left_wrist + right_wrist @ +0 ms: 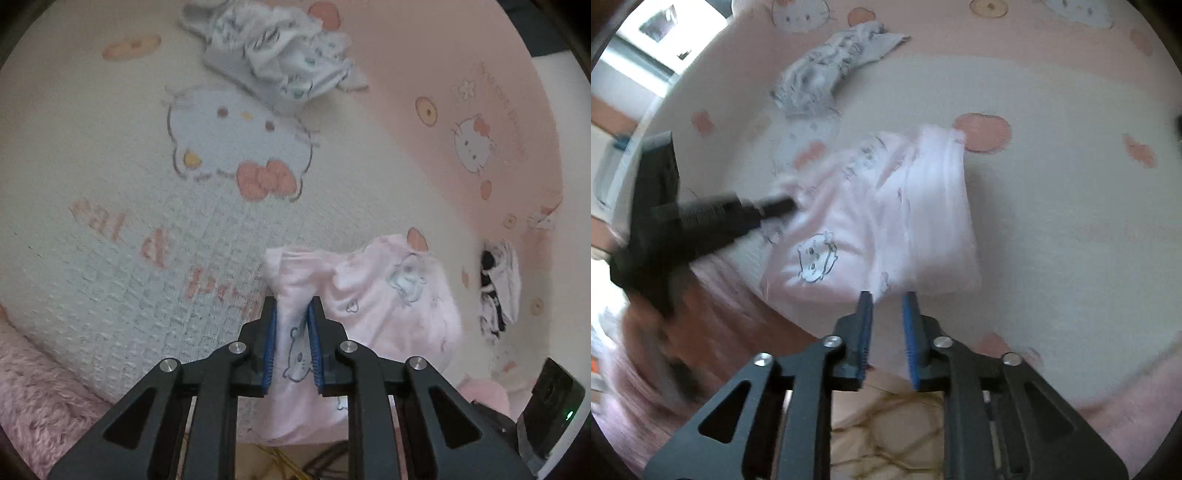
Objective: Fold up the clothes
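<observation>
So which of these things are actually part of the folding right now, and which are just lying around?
In use:
- pink garment
- left tool, clamped on it
- right tool, at its edge

Lying about:
- white printed clothes
- black-and-white garment
- cartoon bedspread

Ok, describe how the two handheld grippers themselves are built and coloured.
Both match: the left gripper and right gripper have matte black linkage arms with cut-out slots, silver round pivot pins, and black fingers lined with ribbed blue pads. No cables, sleeves or markings show.
</observation>
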A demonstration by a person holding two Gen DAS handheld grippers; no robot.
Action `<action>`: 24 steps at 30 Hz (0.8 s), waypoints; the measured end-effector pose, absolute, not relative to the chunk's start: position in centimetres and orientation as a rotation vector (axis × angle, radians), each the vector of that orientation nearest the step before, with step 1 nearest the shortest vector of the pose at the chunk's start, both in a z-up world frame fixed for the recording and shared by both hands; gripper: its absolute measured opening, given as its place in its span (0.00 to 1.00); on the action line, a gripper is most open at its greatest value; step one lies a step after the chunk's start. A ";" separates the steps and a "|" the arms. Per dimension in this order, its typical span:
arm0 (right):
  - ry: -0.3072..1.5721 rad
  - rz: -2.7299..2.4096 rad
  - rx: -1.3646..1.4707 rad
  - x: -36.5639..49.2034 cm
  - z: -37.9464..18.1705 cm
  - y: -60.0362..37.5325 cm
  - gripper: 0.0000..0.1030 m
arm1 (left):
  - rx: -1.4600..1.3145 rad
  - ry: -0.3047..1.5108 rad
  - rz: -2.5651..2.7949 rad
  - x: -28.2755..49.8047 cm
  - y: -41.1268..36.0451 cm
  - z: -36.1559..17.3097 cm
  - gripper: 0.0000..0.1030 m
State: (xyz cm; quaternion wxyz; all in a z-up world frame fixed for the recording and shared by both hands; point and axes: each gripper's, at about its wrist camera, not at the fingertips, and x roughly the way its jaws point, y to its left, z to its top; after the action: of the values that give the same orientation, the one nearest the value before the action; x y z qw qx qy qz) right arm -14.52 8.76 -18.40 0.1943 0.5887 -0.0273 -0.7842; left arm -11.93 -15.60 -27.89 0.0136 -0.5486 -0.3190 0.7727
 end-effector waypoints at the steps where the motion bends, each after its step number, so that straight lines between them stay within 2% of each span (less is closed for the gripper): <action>1: -0.031 -2.285 1.623 -14.2 -17.6 9.6 0.40 | -1.696 -1.003 2.416 -11.7 -16.0 -27.9 0.23; 3: -0.063 -2.418 1.538 -14.4 -15.8 11.0 0.49 | -1.653 -1.038 2.439 -11.0 -16.4 -27.6 0.31; 4: -0.094 -2.463 1.486 -14.9 -15.1 11.5 0.57 | -1.626 -1.049 2.460 -10.7 -16.5 -27.3 0.31; 6: -0.087 -2.484 1.421 -14.8 -14.1 11.8 0.65 | -1.570 -0.985 2.556 -10.4 -16.0 -26.4 0.31; 8: 0.073 -2.422 1.386 -15.4 -14.6 9.5 0.65 | -1.524 -0.887 2.593 -11.0 -14.8 -25.6 0.29; 10: 0.251 -2.331 1.368 -16.0 -15.8 6.5 0.58 | -1.503 -0.772 2.593 -12.1 -13.2 -25.1 0.29; 13: 0.512 -2.256 1.422 -16.4 -19.6 3.0 0.56 | -1.672 -0.629 2.618 -12.9 -13.1 -27.4 0.26; 15: 0.455 -2.230 1.483 -16.9 -20.2 3.9 0.55 | -1.670 -0.844 2.556 -12.7 -15.8 -28.3 0.27; 17: 0.356 -2.206 1.525 -17.2 -20.2 5.5 0.55 | -1.672 -0.865 2.610 -12.2 -17.4 -27.7 0.24; 21: 0.271 -2.265 1.384 -16.5 -17.7 5.3 0.56 | -1.560 -1.010 2.498 -10.4 -18.7 -26.9 0.22; 24: 0.304 -2.248 1.337 -16.3 -17.8 3.1 0.57 | -1.541 -0.840 2.399 -10.0 -15.4 -26.2 0.22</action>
State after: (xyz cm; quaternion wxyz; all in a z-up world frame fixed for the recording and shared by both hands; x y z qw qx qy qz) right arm -16.32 3.10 -17.80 0.2514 0.4914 0.1119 -0.8263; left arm -10.04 -15.35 -26.21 0.0842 -0.5166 -0.2816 0.8042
